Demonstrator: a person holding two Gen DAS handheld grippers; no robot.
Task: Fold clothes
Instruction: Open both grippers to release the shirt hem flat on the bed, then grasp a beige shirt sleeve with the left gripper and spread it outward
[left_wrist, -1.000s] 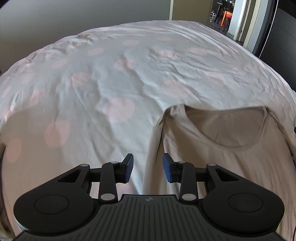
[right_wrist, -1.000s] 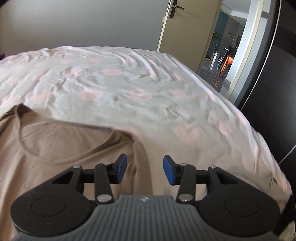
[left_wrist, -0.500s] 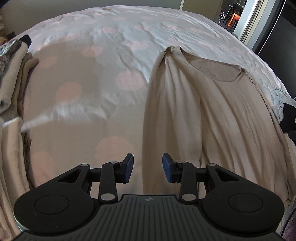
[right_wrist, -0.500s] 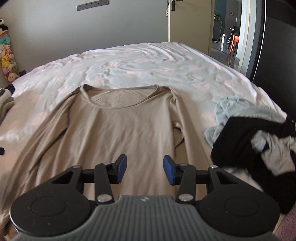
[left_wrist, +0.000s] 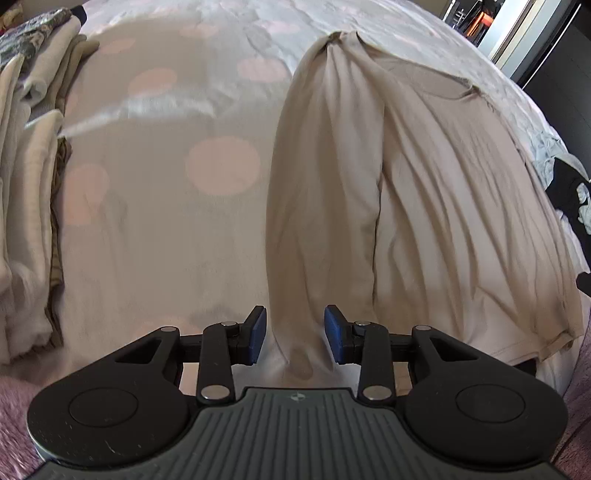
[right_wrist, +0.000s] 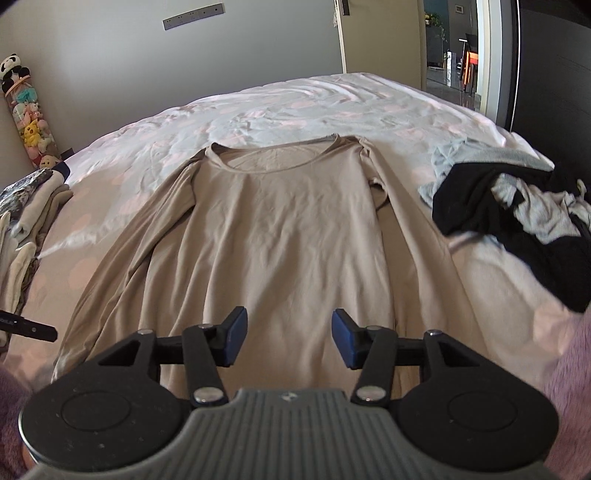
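Beige long-sleeved top (right_wrist: 291, 221) lies face up and spread flat on the bed (right_wrist: 332, 107), neckline toward the far end, hem toward the viewer. Both sleeves run down alongside the body rather than out to the sides, probably so they can be turned inward first.

Left gripper (left_wrist: 294, 338) hovers over the cuff end of the left sleeve (left_wrist: 321, 206). Jaws part-open, nothing gripped; the sleeve fabric lies below and between them, pads not pressing on it. This looks like the line-up for a pinch near the cuff.

Right gripper (right_wrist: 289, 338) sits above the lower body of the top, near the hem. Its jaws are opening, with only flat cloth beneath and nothing between the pads.

Stack of folded pale clothes (left_wrist: 26, 177) at the left edge of the bed: likely the finished pile, kept clear of the working area. Heap of black and grey garments (right_wrist: 517, 206) at the right edge, unfolded, probably the ones waiting.

No fold made in the top yet, to judge by how it lies.
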